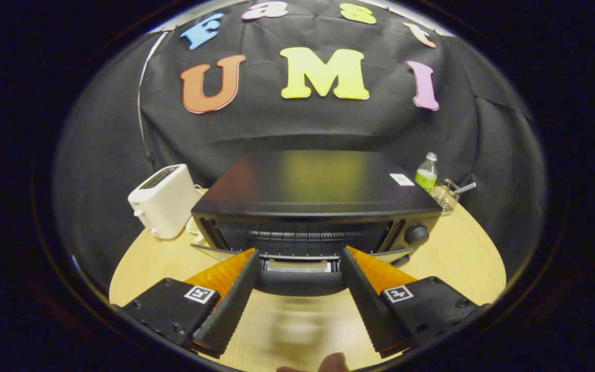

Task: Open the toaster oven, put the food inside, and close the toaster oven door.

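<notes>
I hold my fingers point(300, 268) spread wide apart, clamped on nothing, their tips at either side of the dark handle point(300, 281) of the black box-shaped toaster oven point(313, 194), which stands dead ahead at twelve o'clock. The oven's glass door point(300, 256) is dropped down toward me, so the mouth is open and the wire rack point(302, 236) inside shows; I judge the wide spread is there to straddle the handle and lift the door shut, or to leave room for food. I cannot make out the food itself: a pale blur lies on the wood just below my fingers, too smeared to name. The oven's round knob point(416, 235) sits at two o'clock from my fingertips. The pale wooden bench point(463, 258) is round-edged and smooth. On it, at ten o'clock, stands a white pop-up toaster point(163, 199); at two o'clock, behind the oven's corner, a small green-labelled bottle point(425, 174) beside a wire basket point(444, 195). Black cloth walls the booth behind everything.
</notes>
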